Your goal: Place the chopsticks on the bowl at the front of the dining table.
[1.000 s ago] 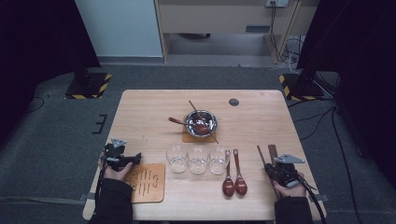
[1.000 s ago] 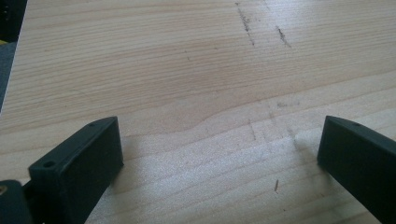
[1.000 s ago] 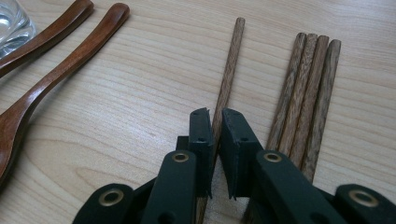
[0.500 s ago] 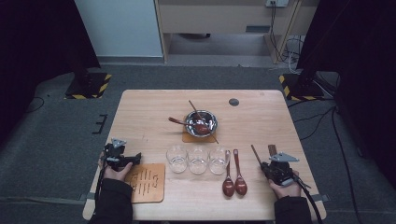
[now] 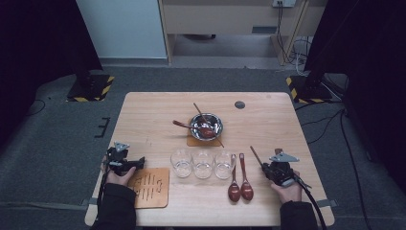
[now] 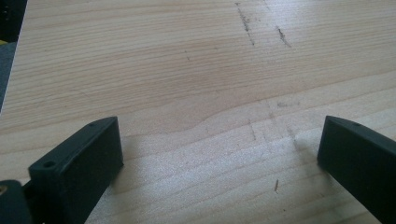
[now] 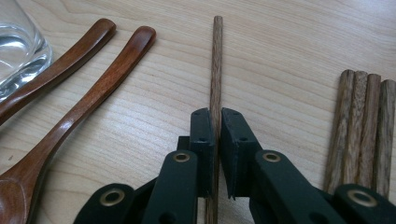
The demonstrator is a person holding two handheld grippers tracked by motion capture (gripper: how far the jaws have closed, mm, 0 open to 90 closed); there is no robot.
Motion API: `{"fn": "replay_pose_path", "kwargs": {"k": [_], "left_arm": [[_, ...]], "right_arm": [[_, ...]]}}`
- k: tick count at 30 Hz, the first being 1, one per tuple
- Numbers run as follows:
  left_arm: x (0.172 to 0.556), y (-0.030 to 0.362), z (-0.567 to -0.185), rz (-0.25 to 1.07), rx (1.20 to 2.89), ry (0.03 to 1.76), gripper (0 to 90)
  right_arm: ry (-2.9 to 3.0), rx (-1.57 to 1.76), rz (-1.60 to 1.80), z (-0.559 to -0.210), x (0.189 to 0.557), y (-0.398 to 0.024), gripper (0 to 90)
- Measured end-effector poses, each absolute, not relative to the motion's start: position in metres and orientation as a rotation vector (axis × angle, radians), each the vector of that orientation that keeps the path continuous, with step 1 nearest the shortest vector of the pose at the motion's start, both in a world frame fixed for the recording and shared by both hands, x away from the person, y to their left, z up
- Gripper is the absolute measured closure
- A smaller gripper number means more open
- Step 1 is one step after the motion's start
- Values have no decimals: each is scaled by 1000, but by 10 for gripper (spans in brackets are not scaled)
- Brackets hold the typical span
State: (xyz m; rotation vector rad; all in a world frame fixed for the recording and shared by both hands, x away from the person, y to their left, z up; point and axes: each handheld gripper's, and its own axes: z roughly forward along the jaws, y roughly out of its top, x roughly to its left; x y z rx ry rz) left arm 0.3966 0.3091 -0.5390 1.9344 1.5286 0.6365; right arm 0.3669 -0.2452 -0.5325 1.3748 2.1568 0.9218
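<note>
The left gripper (image 6: 219, 154) stands with its jaws wide apart over bare table (image 6: 187, 70), nothing between them. The right gripper (image 7: 217, 140) clamps one wooden chopstick (image 7: 216, 60) that juts beyond its fingertips, two wooden spoons (image 7: 93, 79) left of them and four more chopsticks (image 7: 362, 126) right.
</note>
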Motion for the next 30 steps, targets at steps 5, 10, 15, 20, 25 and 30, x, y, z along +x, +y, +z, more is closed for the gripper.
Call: {"fn": "replay_pose_path", "kwargs": {"k": [5,10,15,20,25,30], "left_arm": [[397,309,-539,637,1934,1529,0],[397,309,-539,637,1934,1529,0],[397,309,-539,637,1934,1529,0],[397,309,-539,637,1934,1529,0],[397,309,-539,637,1934,1529,0],[397,309,-539,637,1934,1529,0]], "right_arm": [[2144,1373,945,-530,363,-248,796],[2141,1377,948,-530,356,-254,795],[2149,1377,943,-532,352,-255,797],[2160,1381,933,-533,352,-253,811],[2162,1370,935,-534,352,-252,834],[2163,1371,932,-534,352,-252,844]]}}
